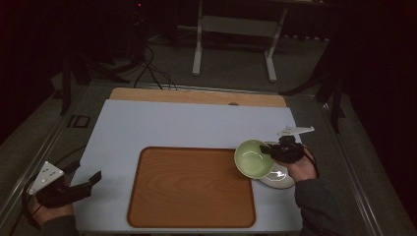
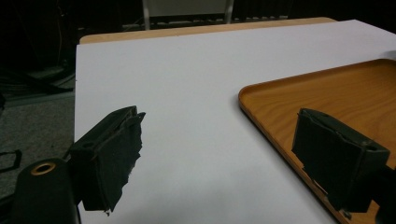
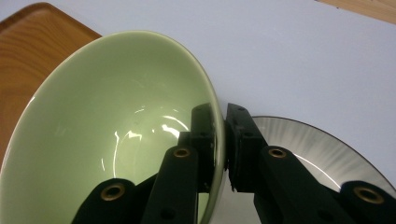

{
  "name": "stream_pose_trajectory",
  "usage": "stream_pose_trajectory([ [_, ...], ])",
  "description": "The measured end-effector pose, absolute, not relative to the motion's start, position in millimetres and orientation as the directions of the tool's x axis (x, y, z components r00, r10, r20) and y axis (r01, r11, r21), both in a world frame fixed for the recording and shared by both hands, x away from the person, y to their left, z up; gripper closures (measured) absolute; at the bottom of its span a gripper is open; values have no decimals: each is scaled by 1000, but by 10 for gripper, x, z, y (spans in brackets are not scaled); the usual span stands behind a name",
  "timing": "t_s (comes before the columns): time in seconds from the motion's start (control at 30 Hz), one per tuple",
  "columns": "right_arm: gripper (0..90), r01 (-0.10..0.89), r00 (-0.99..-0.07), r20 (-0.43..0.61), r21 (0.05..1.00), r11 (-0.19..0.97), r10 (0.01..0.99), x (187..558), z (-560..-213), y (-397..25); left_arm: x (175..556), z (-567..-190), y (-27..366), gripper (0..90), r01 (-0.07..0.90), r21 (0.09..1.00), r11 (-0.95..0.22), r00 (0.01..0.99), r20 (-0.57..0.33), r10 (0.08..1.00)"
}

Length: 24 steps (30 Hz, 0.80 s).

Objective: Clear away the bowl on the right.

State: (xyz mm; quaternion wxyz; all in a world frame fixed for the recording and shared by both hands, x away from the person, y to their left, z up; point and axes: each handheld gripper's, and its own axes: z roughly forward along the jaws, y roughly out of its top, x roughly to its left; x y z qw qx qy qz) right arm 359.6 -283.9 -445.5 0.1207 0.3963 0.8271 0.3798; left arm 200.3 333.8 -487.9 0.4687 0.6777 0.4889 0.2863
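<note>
A pale sheet [image 1: 187, 125] covers the table. At its left edge the left gripper [image 1: 91, 181] rests with jaws spread, empty. The wooden tray [image 1: 192, 189] lies mid-table. Right of it, the right gripper [image 3: 223, 144] pinches the green bowl's [image 1: 253, 158] rim (tilted above a white plate [image 1: 281, 178]).

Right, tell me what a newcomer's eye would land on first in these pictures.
First the glossy pale green ceramic bowl, tilted and pinched by its rim in the right claw at the right edge of the rounded wooden tray, above a grey-white ribbed plate. Next, that tray lies bare on the white table sheet. The left claw gapes open over the sheet near the tray's left corner.
</note>
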Motion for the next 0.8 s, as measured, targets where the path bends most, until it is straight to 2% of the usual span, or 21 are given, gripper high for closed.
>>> stream_pose_trajectory([
  [0.8, 818, 538, -711, 127, 731, 419, 691, 3616, -4490, -2456, 1998, -4876, 3345, 156, 393, 916, -82, 359, -71, 931],
])
